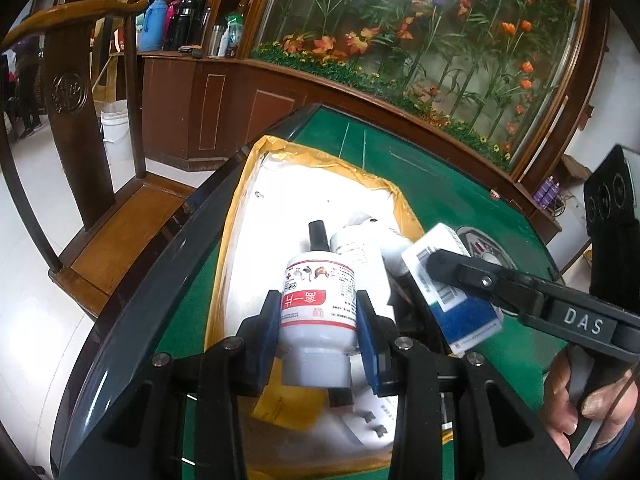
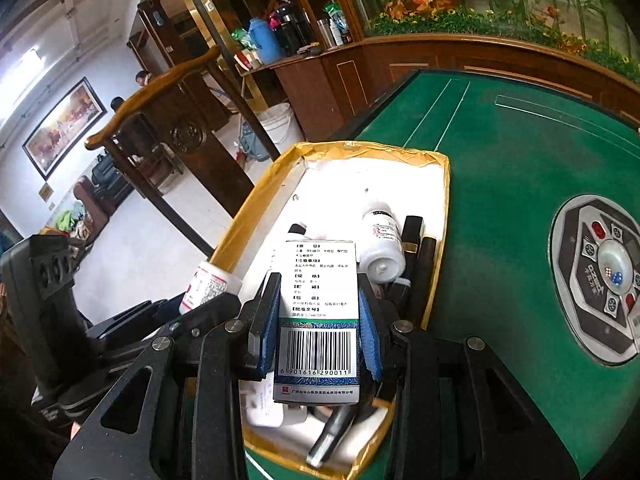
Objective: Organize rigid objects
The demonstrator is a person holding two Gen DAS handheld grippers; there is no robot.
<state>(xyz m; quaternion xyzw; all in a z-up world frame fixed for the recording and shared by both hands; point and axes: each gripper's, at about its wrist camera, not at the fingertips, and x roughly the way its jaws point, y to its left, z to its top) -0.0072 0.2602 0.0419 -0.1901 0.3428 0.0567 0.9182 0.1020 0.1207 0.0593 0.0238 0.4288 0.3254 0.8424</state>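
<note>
My left gripper is shut on a white medicine bottle with a red label, held over the yellow-rimmed white box; the bottle also shows in the right wrist view. My right gripper is shut on a blue and white medicine carton, also over the box; it also shows in the left wrist view. Inside the box lie a second white bottle, several black tubes and other small items.
The box sits at the edge of a green felt table with a round control panel in its middle. A wooden chair stands beside the table. A wooden counter with flasks and a white bucket are behind.
</note>
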